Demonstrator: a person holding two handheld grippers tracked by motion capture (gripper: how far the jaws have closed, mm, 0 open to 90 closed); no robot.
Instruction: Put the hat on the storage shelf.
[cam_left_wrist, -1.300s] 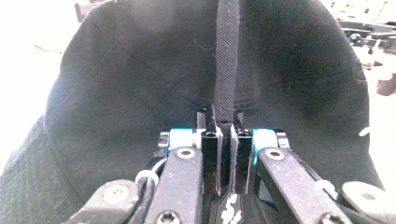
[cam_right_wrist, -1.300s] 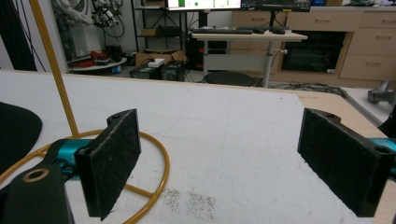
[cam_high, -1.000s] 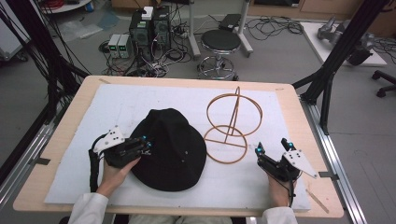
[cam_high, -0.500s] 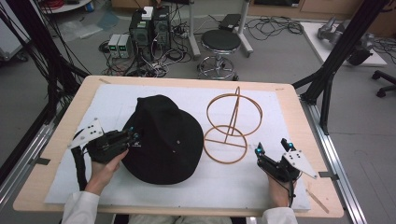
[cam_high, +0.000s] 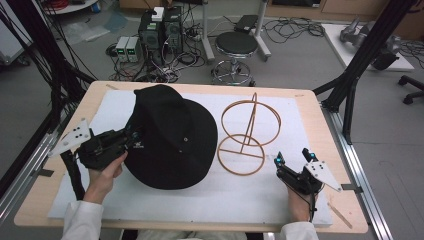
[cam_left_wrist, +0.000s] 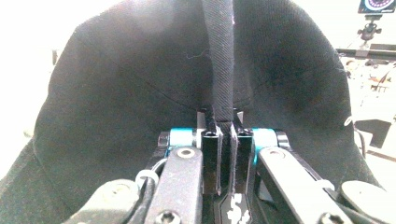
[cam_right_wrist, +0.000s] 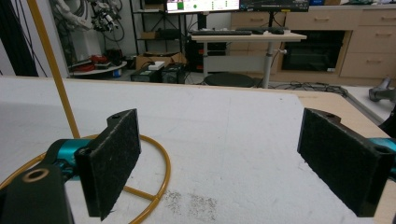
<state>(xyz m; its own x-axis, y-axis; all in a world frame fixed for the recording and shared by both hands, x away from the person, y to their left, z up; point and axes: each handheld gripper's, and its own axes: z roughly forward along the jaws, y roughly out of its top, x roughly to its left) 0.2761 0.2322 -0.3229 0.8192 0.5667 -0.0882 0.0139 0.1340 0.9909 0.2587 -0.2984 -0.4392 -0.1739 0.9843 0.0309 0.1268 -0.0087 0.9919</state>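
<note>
A black brimmed hat (cam_high: 172, 137) is tilted up off the white mat, its left side raised. My left gripper (cam_high: 131, 137) is shut on the hat's brim at its left edge. In the left gripper view the jaws pinch a fold of black brim fabric (cam_left_wrist: 219, 70), with the hat's underside (cam_left_wrist: 116, 102) behind it. A gold wire hat stand (cam_high: 248, 135) with two rings and an upright post stands right of the hat. My right gripper (cam_high: 293, 157) rests open near the front right of the mat. Its pads (cam_right_wrist: 114, 158) are wide apart beside the stand's base ring (cam_right_wrist: 156, 182).
The white mat (cam_high: 210, 200) covers a wooden table (cam_high: 330, 130). A black frame post (cam_high: 350, 90) rises at the table's right edge. Beyond the far edge stand a stool (cam_high: 236, 47) and electronics with cables (cam_high: 160, 35) on the floor.
My left gripper has pulled leftward and lifted the hat by its brim, so the hat now tilts up. The right gripper has stayed still.
</note>
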